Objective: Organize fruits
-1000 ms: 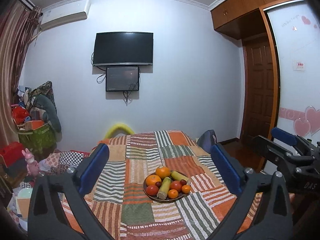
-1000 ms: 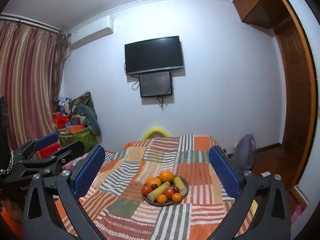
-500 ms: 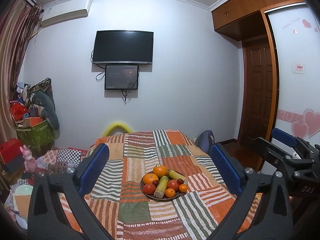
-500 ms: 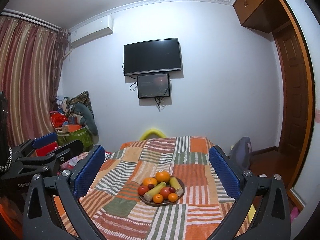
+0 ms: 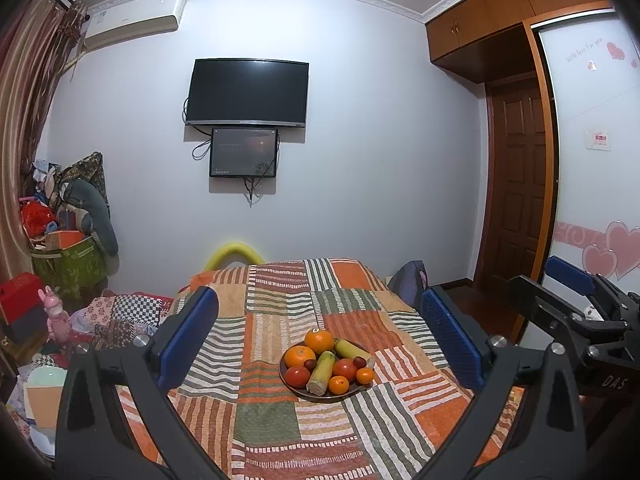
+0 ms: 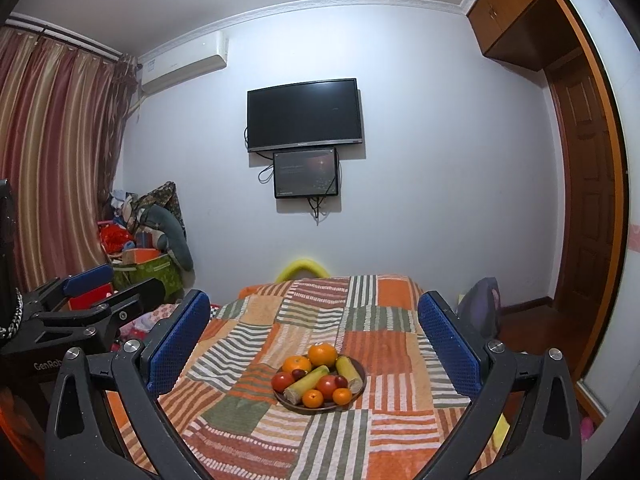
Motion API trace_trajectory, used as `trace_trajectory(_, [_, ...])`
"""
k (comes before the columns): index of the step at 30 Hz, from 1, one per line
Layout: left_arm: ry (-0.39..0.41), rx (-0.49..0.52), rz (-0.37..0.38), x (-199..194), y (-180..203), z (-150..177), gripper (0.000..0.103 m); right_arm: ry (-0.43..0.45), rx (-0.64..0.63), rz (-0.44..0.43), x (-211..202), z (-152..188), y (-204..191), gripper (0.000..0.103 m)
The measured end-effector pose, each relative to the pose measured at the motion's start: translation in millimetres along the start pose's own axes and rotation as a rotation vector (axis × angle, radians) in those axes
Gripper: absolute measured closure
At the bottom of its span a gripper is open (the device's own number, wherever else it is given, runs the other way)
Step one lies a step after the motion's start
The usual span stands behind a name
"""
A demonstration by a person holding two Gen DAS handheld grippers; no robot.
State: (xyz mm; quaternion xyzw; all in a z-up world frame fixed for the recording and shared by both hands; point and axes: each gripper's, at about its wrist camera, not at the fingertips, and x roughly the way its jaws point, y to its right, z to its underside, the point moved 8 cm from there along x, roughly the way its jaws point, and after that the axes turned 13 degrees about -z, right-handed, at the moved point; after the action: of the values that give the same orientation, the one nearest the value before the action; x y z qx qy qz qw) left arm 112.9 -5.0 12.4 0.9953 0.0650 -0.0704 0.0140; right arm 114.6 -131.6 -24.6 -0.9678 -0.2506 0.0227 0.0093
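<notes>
A dark round plate [image 5: 326, 395] [image 6: 320, 409] sits on a patchwork-cloth table [image 5: 264, 420] [image 6: 392, 364]. It holds two big oranges [image 5: 319, 341] [image 6: 322, 354], two tomatoes [image 5: 297, 376] [image 6: 328, 386], two small oranges [image 5: 339, 385] [image 6: 313, 398], two yellow-green cob-like pieces [image 5: 322, 372] [image 6: 306, 380] and small dark fruits. My left gripper [image 5: 319, 304] is open, raised well short of the plate, with nothing between its blue pads. My right gripper [image 6: 314, 304] is likewise open with nothing held. Each one shows at the edge of the other's view: left gripper [image 6: 116, 282], right gripper [image 5: 556, 284].
A wall with a TV [image 5: 248, 94] stands beyond the table's far edge. A cluttered pile of bags and boxes [image 5: 68, 240] fills the left corner by the curtain [image 6: 52, 160]. A backpack [image 6: 480, 304] and a wooden door [image 5: 520, 200] are on the right.
Both views have drifted only slightly, and the right wrist view has tilted a little. The fruit plate has not moved, and both grippers have stayed open.
</notes>
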Motion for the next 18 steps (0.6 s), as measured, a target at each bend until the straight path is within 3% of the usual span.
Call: trace_trajectory(18, [0.002,-0.009,-0.003,0.2,-0.8,-0.5,0.0,-0.005,0.014,0.004,1.2,1.1,1.7,0.0])
